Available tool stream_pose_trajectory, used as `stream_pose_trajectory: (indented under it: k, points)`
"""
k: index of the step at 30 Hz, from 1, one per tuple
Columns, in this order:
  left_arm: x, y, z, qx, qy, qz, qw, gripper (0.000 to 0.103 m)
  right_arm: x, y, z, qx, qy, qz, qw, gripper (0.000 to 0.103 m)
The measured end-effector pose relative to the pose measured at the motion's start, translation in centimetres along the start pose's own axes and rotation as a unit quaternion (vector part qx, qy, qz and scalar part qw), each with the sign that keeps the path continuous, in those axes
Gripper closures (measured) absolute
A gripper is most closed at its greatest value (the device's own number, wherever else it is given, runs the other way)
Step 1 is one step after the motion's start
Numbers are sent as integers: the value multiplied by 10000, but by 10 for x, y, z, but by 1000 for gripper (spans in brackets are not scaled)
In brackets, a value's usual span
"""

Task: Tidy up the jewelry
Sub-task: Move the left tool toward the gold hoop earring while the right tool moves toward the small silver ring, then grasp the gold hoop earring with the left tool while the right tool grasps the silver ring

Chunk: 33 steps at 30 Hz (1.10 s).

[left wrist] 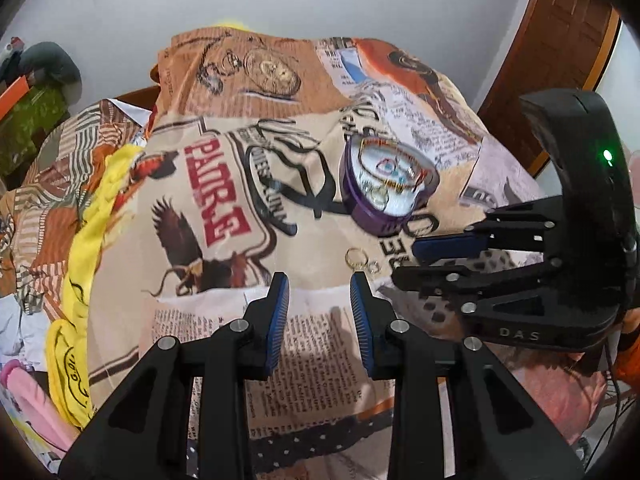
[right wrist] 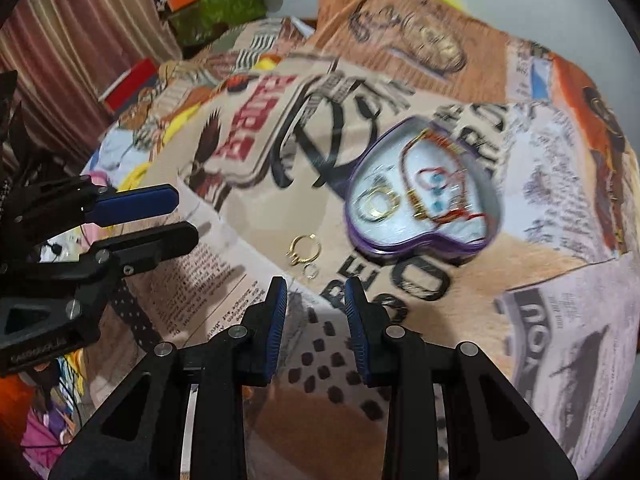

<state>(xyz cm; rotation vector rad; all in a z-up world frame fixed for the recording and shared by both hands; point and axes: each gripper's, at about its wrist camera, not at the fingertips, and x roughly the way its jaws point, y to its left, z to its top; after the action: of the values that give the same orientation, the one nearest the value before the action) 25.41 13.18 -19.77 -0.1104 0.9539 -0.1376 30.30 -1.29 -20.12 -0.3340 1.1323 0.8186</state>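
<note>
A purple heart-shaped tin (left wrist: pixel 386 184) (right wrist: pixel 424 196) lies open on a printed cloth (left wrist: pixel 224 200) (right wrist: pixel 280 216), holding gold rings and a red-and-gold chain. A gold ring with a small silver ring (left wrist: pixel 357 259) (right wrist: pixel 305 252) lies loose on the cloth in front of the tin. My left gripper (left wrist: pixel 320 288) hovers just short of the loose rings, open, nothing between its blue pads. My right gripper (right wrist: pixel 316 292) is also open and empty, just below the rings. Each gripper shows in the other's view: the right one (left wrist: pixel 416 260) at the right, the left one (right wrist: pixel 180 216) at the left.
The cloth covers a mound of bedding or pillows. A yellow garment (left wrist: pixel 88 248) and pink items lie at the left. A wooden door (left wrist: pixel 560 56) stands at the back right, striped curtains (right wrist: pixel 68 28) and clutter at the far left. A cable hangs near the right gripper's body.
</note>
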Motion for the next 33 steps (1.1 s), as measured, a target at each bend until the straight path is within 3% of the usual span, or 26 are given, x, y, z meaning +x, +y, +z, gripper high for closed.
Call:
stream_pose_trajectory:
  k: [10, 13, 15, 19, 33]
  points:
    - [17, 7, -17, 86, 56, -155, 9998, 72, 22, 7, 7, -249, 145, -142, 9995, 76]
    - [19, 8, -20, 90, 40, -249, 9996, 77, 25, 11, 6, -359, 126, -268, 9989, 78]
    - [21, 8, -21, 84, 51, -300, 9995, 78, 26, 15, 6, -466, 123, -309, 9984, 91]
    - [23, 5, -21, 109, 76, -326, 9994, 79, 26, 13, 7, -472, 98, -298, 9984, 94]
    - [56, -23, -1, 287, 378, -362, 9982, 79, -19, -26, -4, -61, -425, -294, 9986, 94]
